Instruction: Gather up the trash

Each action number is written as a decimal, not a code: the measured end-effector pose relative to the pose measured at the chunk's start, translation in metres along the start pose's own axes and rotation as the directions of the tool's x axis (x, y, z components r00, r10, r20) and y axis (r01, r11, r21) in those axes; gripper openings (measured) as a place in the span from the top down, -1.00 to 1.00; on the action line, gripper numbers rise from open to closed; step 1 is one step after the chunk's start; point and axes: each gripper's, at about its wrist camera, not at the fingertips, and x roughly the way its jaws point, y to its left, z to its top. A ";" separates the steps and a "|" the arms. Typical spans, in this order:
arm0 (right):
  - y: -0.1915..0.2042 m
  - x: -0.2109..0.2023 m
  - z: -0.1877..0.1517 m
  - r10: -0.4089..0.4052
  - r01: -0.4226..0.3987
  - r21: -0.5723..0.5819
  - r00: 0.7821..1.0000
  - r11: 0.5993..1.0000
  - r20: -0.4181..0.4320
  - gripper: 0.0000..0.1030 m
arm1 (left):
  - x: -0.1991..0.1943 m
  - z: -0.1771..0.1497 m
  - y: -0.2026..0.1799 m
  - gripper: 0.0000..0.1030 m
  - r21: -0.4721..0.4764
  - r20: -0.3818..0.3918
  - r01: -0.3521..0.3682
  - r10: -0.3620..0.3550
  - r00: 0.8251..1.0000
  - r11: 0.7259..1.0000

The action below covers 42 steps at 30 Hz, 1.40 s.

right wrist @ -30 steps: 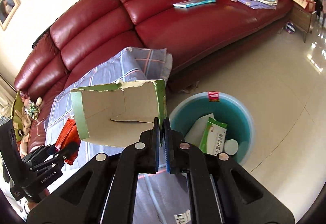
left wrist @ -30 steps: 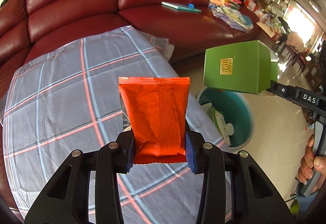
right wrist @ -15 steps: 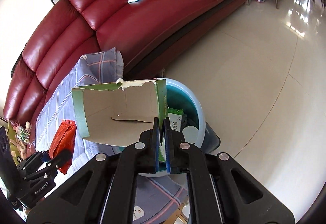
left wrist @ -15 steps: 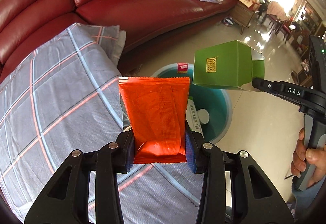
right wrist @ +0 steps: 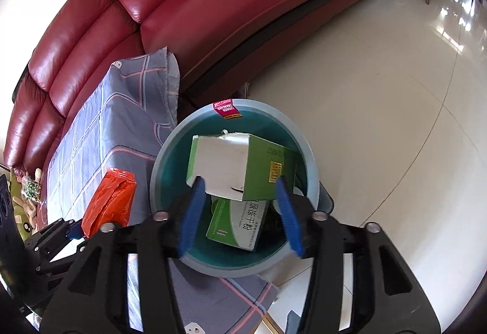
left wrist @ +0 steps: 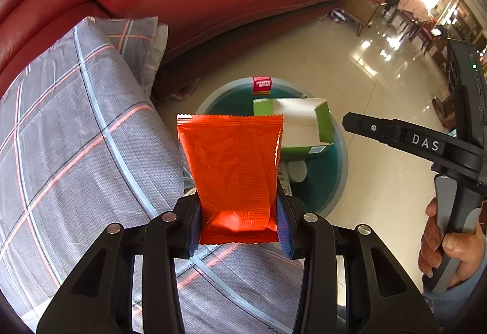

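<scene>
The teal bin (right wrist: 310, 151) on the floor beside the cloth-covered desk (left wrist: 76, 121) already holds a green-and-white carton (right wrist: 237, 224). The torn green box (right wrist: 243, 166) hangs loose in its mouth as the right gripper (right wrist: 240, 212) jaws spread open, clear of it. The left gripper (left wrist: 239, 230) jaws clamp the orange packet (left wrist: 232, 169), not yet binned.

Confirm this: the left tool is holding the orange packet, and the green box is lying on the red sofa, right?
Not quite. The left tool does hold the orange packet, but the green box is at the teal bin, not on the sofa; the right wrist view shows it.
</scene>
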 end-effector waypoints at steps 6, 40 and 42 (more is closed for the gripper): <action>-0.005 -0.003 0.004 -0.007 0.007 0.006 1.000 1.000 0.010 -0.46 | 0.014 0.003 -0.004 0.21 -0.001 -0.025 0.012 -0.012 1.000 1.000; 0.016 -0.031 -0.009 -0.053 0.053 -0.085 0.999 0.995 -0.002 -0.70 | 0.009 -0.001 -0.016 -0.88 -0.011 0.004 0.009 -0.009 1.000 1.000; 0.018 -0.035 -0.012 -0.055 0.054 -0.089 0.999 0.995 0.001 -0.74 | 0.003 -0.003 -0.013 -0.88 -0.017 0.012 0.001 -0.001 1.000 1.000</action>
